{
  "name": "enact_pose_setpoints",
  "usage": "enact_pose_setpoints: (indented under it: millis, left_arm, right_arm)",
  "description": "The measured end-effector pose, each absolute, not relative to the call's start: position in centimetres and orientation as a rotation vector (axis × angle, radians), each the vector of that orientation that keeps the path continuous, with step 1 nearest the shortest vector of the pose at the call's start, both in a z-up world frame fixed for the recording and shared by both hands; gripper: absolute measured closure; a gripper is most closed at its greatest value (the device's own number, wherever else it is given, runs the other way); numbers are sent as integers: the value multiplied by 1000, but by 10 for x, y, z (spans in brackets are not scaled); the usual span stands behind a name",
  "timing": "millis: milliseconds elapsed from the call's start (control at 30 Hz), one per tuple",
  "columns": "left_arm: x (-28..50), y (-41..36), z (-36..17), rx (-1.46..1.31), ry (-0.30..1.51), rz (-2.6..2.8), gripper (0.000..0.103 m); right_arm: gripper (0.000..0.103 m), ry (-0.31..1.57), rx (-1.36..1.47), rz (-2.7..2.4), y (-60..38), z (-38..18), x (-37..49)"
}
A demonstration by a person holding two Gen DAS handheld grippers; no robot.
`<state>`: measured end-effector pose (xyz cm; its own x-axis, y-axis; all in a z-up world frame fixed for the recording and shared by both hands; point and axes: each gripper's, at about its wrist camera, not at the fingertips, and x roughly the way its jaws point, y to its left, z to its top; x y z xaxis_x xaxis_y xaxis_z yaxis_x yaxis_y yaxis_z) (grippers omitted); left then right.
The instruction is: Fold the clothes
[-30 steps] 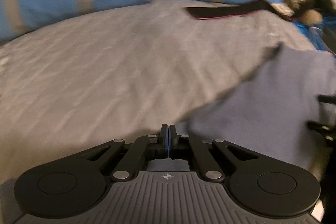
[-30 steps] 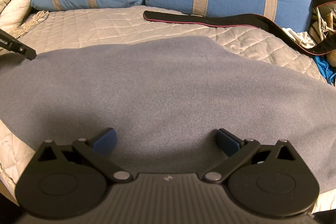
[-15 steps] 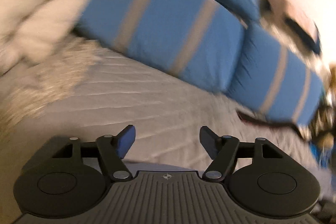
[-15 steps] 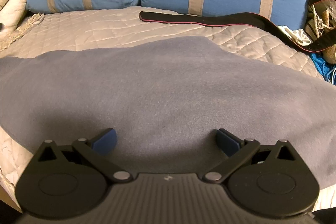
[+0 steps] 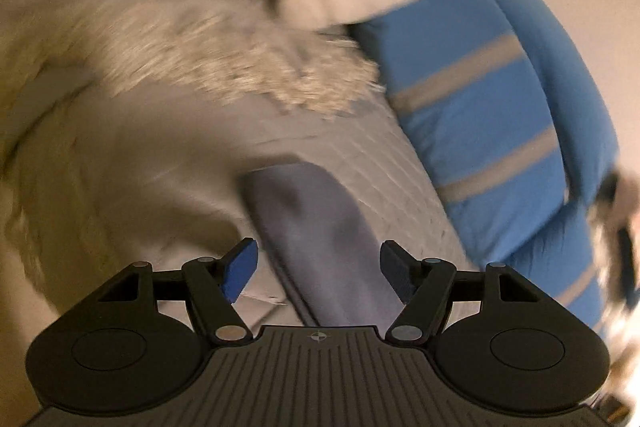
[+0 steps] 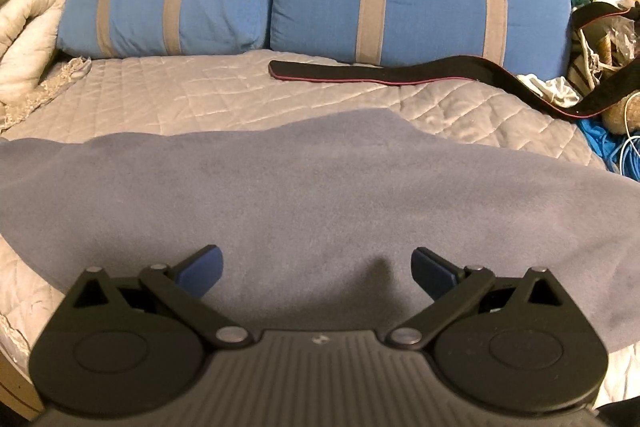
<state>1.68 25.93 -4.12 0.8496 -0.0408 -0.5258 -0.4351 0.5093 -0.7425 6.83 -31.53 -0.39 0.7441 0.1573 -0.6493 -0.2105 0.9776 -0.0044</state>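
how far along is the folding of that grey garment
Early. Done: the grey garment is spread fairly flat on the quilted bedspread. In hand: nothing; the left hand-held gripper is open with one narrow end of the garment between its fingers, and the right hand-held gripper hangs open over the near edge. Left: no fold is visible, so the folding itself.

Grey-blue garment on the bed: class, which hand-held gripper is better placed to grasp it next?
Probably the left hand-held gripper: its open jaws straddle the grey-blue garment's end. The right hand-held gripper, also open, hovers over flat cloth.
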Motion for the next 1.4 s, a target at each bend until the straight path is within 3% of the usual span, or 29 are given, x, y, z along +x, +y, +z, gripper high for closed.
enact_pose_setpoints:
  millis: [267, 400, 500, 733, 933, 1167, 1400]
  left_arm:
    - [15, 293, -86, -1428, 418, 126, 37]
    - [18, 294, -93, -1467, 392, 112, 40]
    - [18, 292, -94, -1464, 398, 124, 52]
    - [22, 292, -105, -1496, 448, 93, 95]
    - [25, 254, -41, -1107, 359, -23, 97]
    - [32, 147, 45, -640, 292, -185, 97]
    - [52, 18, 67, -402, 367, -358, 97]
  right_arm:
    - [0, 625, -114, 212, -306, 6, 57]
    - [0, 618, -127, 199, -302, 6, 57]
    - [0, 621, -140, 184, -298, 3, 59]
    - [0, 596, -169, 185, -290, 5, 55]
    - [0, 558, -161, 200, -290, 15, 50]
    - [0, 536, -169, 229, -291, 19, 44]
    - [0, 557, -152, 216, -301, 19, 46]
